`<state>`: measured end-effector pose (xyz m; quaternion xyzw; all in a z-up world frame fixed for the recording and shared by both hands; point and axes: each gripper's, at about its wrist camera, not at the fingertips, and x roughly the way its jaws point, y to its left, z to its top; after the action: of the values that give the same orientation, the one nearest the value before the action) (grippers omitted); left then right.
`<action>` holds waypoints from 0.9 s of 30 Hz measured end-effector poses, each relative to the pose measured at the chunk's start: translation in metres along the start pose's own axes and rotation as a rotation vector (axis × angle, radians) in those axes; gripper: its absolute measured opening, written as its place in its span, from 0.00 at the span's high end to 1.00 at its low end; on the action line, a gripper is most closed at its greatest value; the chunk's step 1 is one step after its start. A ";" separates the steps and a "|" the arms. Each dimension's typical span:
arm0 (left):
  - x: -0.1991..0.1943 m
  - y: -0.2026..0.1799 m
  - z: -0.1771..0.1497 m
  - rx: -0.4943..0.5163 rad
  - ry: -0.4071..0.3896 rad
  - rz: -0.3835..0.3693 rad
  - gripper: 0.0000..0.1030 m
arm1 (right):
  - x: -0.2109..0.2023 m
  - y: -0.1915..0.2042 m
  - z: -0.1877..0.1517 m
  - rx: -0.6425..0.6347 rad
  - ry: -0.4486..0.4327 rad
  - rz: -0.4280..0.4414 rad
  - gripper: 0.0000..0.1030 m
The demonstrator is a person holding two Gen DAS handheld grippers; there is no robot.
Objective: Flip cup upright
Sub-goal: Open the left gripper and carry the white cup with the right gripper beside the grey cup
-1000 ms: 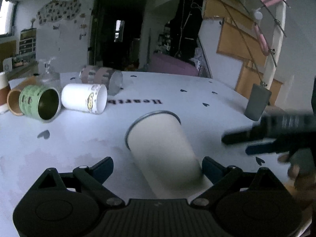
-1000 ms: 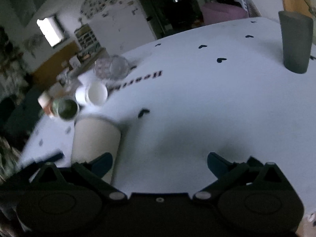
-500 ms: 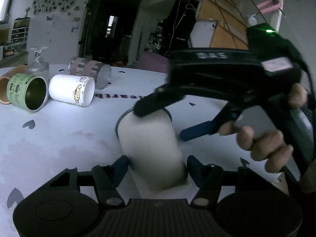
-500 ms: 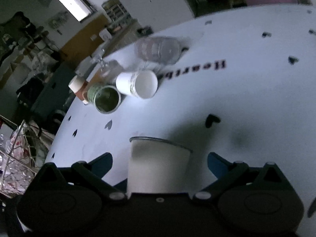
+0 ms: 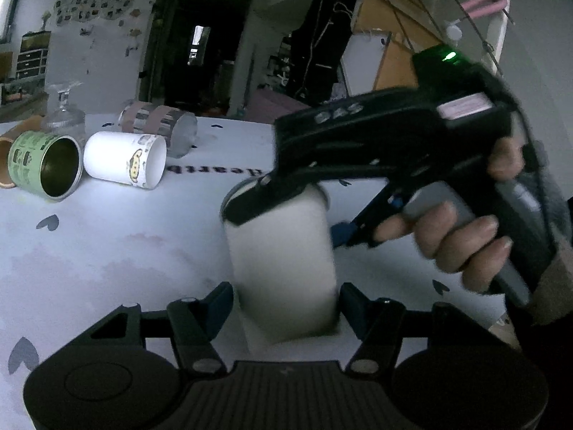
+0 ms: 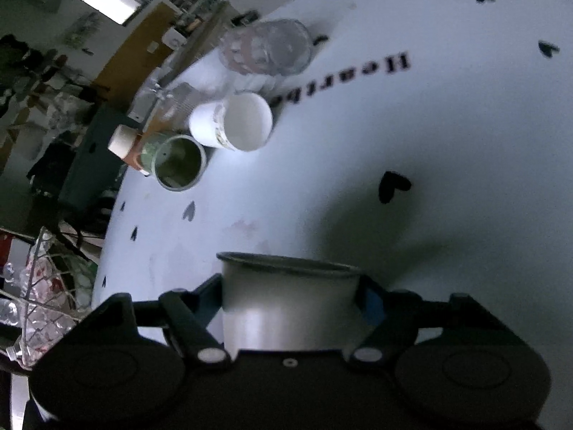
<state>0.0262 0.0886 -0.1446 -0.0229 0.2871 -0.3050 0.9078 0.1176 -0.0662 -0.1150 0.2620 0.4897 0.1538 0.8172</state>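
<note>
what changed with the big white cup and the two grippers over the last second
The right gripper swung in from the side and closed its fingers on the tall white paper cup near its rim. The left gripper narrowed from wide open onto the cup's base. The cup now looks more upright. The green tin cup, white cartoon mug and clear glass stayed lying on the white table.

The right gripper (image 6: 290, 294) clamps the white cup (image 6: 286, 308) above the table (image 6: 447, 136).
</note>
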 end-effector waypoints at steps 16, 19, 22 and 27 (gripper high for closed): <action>0.001 -0.001 -0.001 0.008 0.003 0.035 0.35 | -0.082 -0.032 0.030 -0.260 -0.438 -0.496 0.25; 0.002 -0.001 -0.001 0.011 0.002 0.036 0.36 | -0.090 -0.049 0.043 -0.274 -0.518 -0.607 0.25; 0.003 -0.001 -0.002 0.012 0.005 0.037 0.36 | -0.096 -0.068 0.056 -0.269 -0.588 -0.689 0.25; 0.005 -0.002 -0.002 0.014 0.009 0.043 0.35 | -0.097 -0.100 0.073 -0.237 -0.663 -0.780 0.25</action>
<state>0.0270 0.0850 -0.1486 -0.0093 0.2893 -0.2875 0.9130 0.1357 -0.2170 -0.0749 0.0008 0.2451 -0.1987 0.9489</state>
